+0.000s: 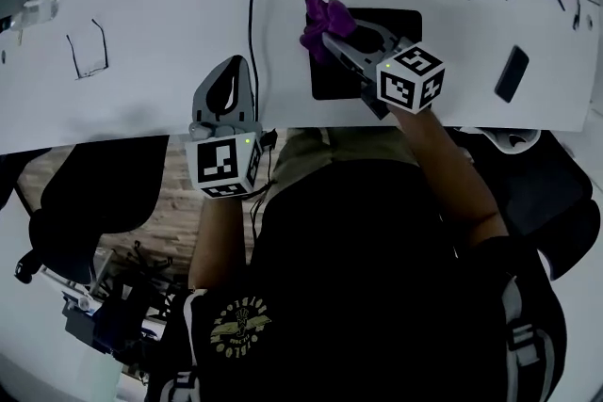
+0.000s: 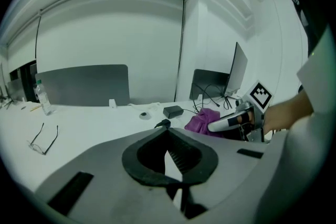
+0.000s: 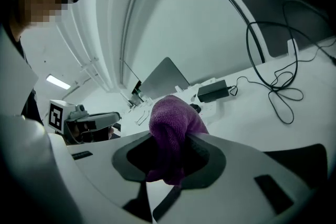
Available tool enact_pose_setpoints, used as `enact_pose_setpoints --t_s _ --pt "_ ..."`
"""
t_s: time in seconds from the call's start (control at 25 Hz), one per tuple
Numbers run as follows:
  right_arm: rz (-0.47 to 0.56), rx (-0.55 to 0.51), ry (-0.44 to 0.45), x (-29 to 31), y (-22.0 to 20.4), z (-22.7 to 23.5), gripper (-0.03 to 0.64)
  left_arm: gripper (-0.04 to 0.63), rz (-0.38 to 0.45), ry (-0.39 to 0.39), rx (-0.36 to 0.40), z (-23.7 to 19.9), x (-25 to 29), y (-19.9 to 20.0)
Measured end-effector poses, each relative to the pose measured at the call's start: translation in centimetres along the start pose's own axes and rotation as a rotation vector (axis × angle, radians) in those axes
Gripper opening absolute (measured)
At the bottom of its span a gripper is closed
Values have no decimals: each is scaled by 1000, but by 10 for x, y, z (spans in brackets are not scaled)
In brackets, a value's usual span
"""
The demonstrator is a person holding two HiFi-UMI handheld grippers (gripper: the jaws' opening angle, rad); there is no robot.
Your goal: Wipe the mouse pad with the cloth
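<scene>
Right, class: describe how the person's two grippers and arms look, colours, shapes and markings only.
The left gripper and right gripper both have smooth grey shells and black-lined jaws. Each carries a white cube with black square markers and a small green light. The person wears a black top with a round emblem near the left shoulder.

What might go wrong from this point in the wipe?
Nothing pins the mouse pad: the left gripper sits shut and empty to its left, so it may slide. The right gripper holds the purple cloth bunched, so little may touch the pad. The black cable nearby may snag.
</scene>
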State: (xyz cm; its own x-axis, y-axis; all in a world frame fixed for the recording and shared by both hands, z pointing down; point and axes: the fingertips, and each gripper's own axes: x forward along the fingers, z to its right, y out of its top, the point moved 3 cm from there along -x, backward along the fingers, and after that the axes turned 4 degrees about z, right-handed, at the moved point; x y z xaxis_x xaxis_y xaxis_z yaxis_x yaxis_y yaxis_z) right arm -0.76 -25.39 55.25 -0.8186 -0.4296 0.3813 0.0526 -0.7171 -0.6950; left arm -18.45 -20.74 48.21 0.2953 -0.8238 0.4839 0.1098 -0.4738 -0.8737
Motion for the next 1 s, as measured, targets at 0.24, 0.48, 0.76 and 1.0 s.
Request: enact_pose_setpoints --t_s 0.24,0.48,0.76,1.0 --pt "-126 35 2 25 -41 15 112 2 -48 3 -26 5 1 -17" --pt "-182 14 -36 30 -55 37 112 2 -72 -7 -38 15 13 -30" --pt "-180 27 -79 10 -60 52 112 2 -95 -86 -7 47 31 -29" --pt "-146 57 -137 -25 -57 77 112 3 -92 -151 26 75 53 -17"
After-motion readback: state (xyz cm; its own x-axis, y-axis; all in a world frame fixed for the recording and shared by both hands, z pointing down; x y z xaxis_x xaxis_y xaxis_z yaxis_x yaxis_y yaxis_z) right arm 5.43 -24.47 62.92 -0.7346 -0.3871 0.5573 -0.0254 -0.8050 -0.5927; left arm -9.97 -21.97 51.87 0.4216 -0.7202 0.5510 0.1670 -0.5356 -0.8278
